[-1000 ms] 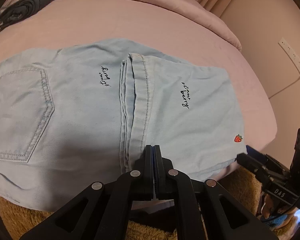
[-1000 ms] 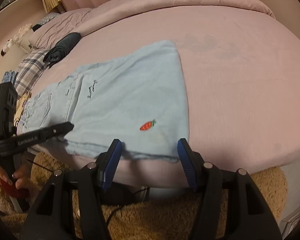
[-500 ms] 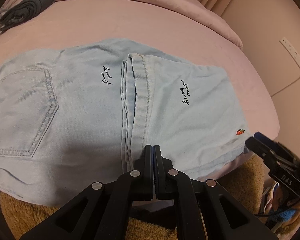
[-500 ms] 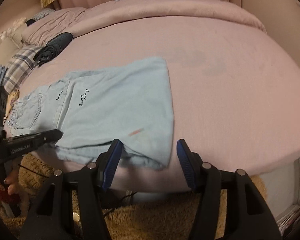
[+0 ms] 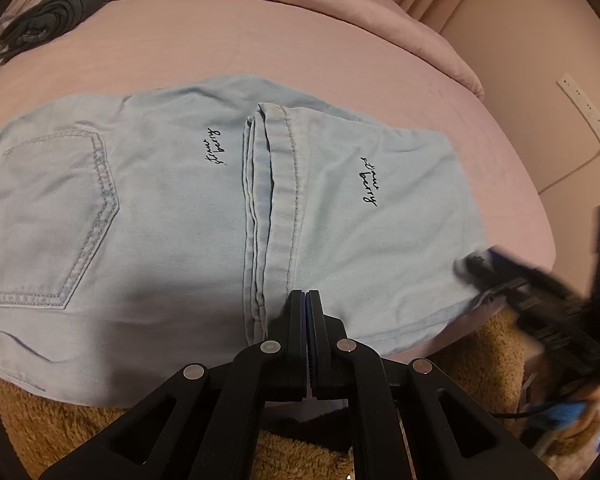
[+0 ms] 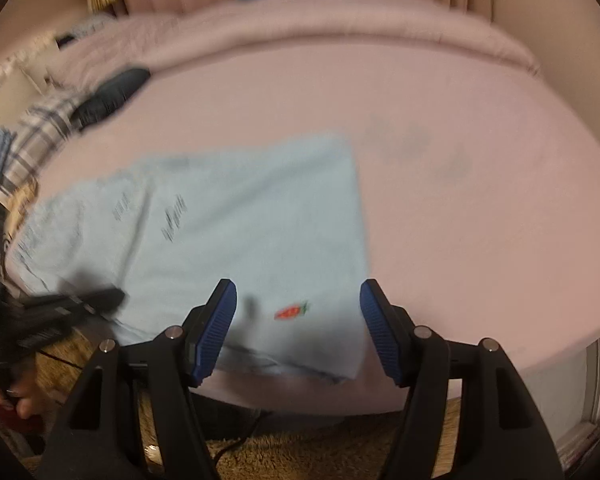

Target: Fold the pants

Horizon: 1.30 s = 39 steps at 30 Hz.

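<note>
Since a second ago our right gripper (image 6: pixel 298 330) has slid sideways along the bed edge, so the light blue denim pants (image 6: pixel 236 248) with the small red strawberry patch (image 6: pixel 291 312) now sit straight ahead of it at lower centre, badly blurred. Its jaws are opening, blue ribbed pads (image 6: pixel 214 332) apart with nothing pressed between them; the pants corner lies behind the gap. Our left gripper (image 5: pixel 305 300) has not moved and is clenched shut, tips at the stitched hem (image 5: pixel 284 208) of the folded-over leg; whether cloth is pinched we cannot tell. We see the pants spread flat across the pink bedsheet (image 5: pixel 260 40), back pocket (image 5: pixel 48 216) at left, a rolled dark grey garment (image 5: pixel 56 12) at upper left.
</note>
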Motion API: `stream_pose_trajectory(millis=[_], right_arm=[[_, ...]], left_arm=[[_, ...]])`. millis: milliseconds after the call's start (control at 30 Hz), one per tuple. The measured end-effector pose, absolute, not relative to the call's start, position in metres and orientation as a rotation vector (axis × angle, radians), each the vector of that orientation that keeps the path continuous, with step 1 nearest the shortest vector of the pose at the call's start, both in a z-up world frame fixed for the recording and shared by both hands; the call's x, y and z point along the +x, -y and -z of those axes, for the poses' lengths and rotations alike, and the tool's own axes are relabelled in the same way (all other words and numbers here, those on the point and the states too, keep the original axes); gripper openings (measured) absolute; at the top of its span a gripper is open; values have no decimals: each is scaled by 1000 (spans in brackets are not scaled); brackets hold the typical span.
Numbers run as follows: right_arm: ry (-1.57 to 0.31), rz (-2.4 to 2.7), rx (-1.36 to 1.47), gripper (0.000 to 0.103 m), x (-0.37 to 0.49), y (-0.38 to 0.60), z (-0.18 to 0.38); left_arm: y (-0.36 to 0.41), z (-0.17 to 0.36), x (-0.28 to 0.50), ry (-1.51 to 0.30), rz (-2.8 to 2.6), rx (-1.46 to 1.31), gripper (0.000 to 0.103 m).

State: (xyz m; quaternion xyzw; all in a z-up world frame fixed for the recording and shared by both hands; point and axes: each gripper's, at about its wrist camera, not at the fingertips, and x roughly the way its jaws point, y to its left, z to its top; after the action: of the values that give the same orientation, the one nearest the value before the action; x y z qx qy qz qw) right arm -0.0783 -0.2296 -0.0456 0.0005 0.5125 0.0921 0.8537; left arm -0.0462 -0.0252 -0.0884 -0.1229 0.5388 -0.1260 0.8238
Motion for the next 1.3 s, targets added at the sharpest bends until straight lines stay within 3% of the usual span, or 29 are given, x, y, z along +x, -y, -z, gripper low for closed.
stream_pose_trajectory(millis=[400, 567, 633, 800, 867, 933, 1000, 1067, 1133, 1300], right_arm=[[-1031, -172, -47, 68, -86, 222, 50], [-1071, -152, -86, 68, -76, 216, 37], [-1005, -156, -107, 68, -71, 209, 18], [-923, -195, -91, 77, -44, 193, -12], [-953, -224, -53, 78, -27, 183, -10], [-986, -287, -14, 78, -14, 168, -1], [-1031, -345, 7, 78, -8, 149, 17], [-1109, -331, -53, 86, -1, 126, 51], [-998, -277, -180, 96, -12, 104, 64], [-1026, -266, -125, 97, -11, 106, 60]], left_arm=[[17, 91, -47, -1157, 290, -301, 7], [11, 92, -52, -1176, 315, -337, 7], [10, 90, -53, -1187, 327, -343, 7], [-4, 76, -59, -1209, 396, -409, 7], [-19, 68, -63, -1184, 346, -414, 12], [-35, 61, -67, -1151, 259, -397, 34], [-57, 55, -71, -1115, 153, -400, 42], [-83, 53, -74, -1096, 68, -443, 42], [-104, 53, -79, -1091, 12, -496, 42], [-144, 42, -97, -1038, -58, -581, 43]])
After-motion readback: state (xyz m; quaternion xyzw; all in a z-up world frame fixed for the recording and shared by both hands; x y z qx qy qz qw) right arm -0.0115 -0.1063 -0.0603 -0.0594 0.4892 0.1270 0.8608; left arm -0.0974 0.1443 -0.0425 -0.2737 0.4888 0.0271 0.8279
